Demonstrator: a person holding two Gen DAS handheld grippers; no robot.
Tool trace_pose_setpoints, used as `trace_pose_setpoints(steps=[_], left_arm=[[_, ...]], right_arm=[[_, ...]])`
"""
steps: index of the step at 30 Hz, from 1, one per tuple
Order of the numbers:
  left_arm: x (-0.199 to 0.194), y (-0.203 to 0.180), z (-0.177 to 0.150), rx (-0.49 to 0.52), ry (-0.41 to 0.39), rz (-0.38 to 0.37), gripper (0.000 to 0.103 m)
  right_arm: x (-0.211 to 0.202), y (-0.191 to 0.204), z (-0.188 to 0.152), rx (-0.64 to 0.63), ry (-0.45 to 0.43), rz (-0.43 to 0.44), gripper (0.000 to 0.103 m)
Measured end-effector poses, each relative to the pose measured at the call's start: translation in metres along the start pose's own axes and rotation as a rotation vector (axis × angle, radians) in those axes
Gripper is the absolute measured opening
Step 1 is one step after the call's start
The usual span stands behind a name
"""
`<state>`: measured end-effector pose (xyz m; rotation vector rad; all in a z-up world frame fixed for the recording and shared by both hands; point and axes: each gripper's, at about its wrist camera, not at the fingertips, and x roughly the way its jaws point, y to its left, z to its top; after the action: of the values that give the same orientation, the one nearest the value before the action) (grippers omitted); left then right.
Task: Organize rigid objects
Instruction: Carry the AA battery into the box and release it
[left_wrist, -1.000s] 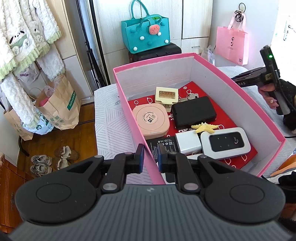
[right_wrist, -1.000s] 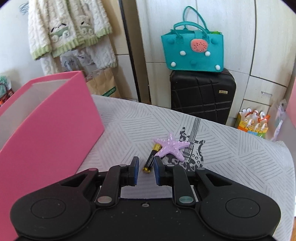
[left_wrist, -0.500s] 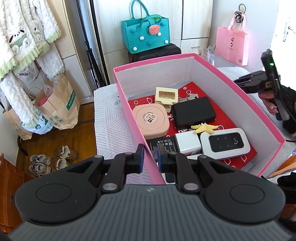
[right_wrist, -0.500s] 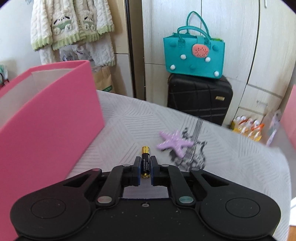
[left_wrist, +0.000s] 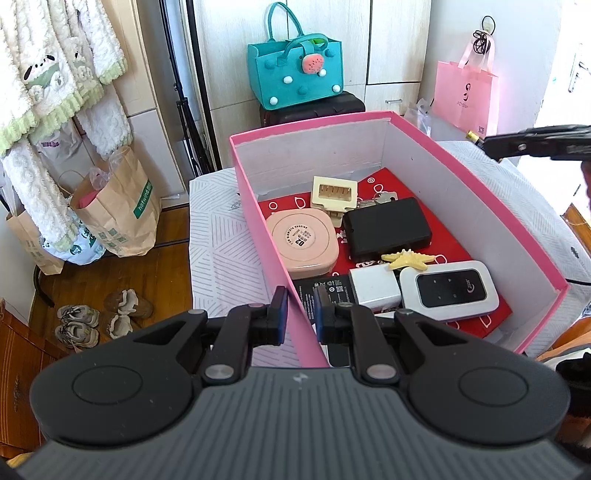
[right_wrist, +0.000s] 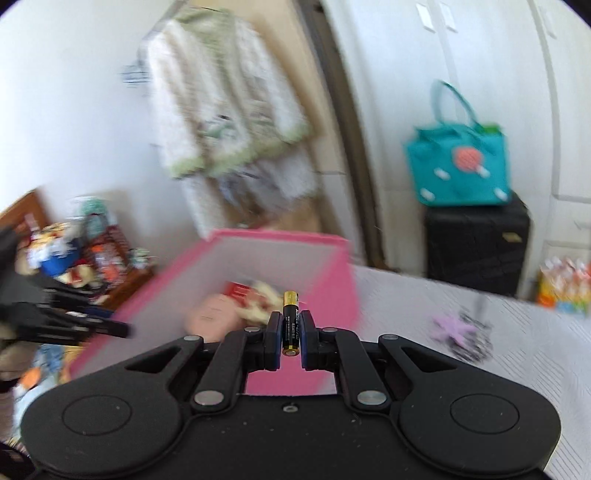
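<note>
My right tongs (right_wrist: 289, 334) are clamped on the small black cylindrical battery with the gold cap (right_wrist: 290, 322); its long axis runs straight forward along the fingers, gold end sticking out ahead. They have just closed, and the battery is what sits pinched between the pads. Dead ahead and below lies the open pink cardboard box with the white inner walls (right_wrist: 334, 291), and from the right wrist view the battery's gold tip lines up with the box's near-right corner, so I judge the drop point lies forward and a little to the left of where I am holding. In the left wrist view the same battery (left_wrist: 473, 136) pokes out of the right tongs (left_wrist: 491, 146) at the far right, above and outside the box's right wall, not yet over the interior. My left tongs (left_wrist: 300, 310) are closed on the near-left wall of the pink box (left_wrist: 258, 206), one pad outside and one inside, which I read as steadying it. So the right hand is the carrier and the nearer one to the job. Free floor inside looks scarce: the round pink case (left_wrist: 302, 242), black rectangular case (left_wrist: 386, 228) and white pocket router (left_wrist: 448, 290) fill the middle, leaving open red lining along the right wall. The purple plastic starfish (right_wrist: 455, 328) lies out on the striped bedspread (right_wrist: 517, 332), off to my right.
</note>
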<state>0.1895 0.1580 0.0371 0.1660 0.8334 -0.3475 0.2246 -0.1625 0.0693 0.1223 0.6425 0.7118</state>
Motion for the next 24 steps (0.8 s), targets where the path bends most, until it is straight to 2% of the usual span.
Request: trace_pose_setpoints(steps=[2, 6, 11, 14, 18, 22, 24], left_arm=[[0.000, -0.001, 0.000, 0.004, -0.002, 0.003, 0.013], [0.000, -0.001, -0.001, 0.004, -0.006, 0.002, 0.013], [0.001, 0.000, 0.000, 0.000, -0.002, -0.002, 0.013], [0.001, 0.001, 0.000, -0.006, -0.004, -0.002, 0.013], [0.001, 0.003, 0.000, -0.014, -0.004, -0.005, 0.013], [0.001, 0.003, 0.000, -0.013, -0.004, -0.004, 0.013], [0.001, 0.003, 0.000, -0.012, -0.002, -0.003, 0.013]], right_arm=[[0.008, 0.017, 0.005, -0.044, 0.030, 0.055, 0.011], [0.044, 0.043, 0.010, -0.115, 0.145, 0.103, 0.011], [0.100, 0.054, 0.015, -0.172, 0.306, 0.101, 0.011], [0.121, 0.050, 0.015, -0.168, 0.367, 0.077, 0.011], [0.135, 0.041, 0.016, -0.107, 0.363, 0.026, 0.012], [0.130, 0.020, 0.020, 0.083, 0.330, 0.097, 0.017], [0.120, 0.014, 0.020, 0.114, 0.313, 0.117, 0.017]])
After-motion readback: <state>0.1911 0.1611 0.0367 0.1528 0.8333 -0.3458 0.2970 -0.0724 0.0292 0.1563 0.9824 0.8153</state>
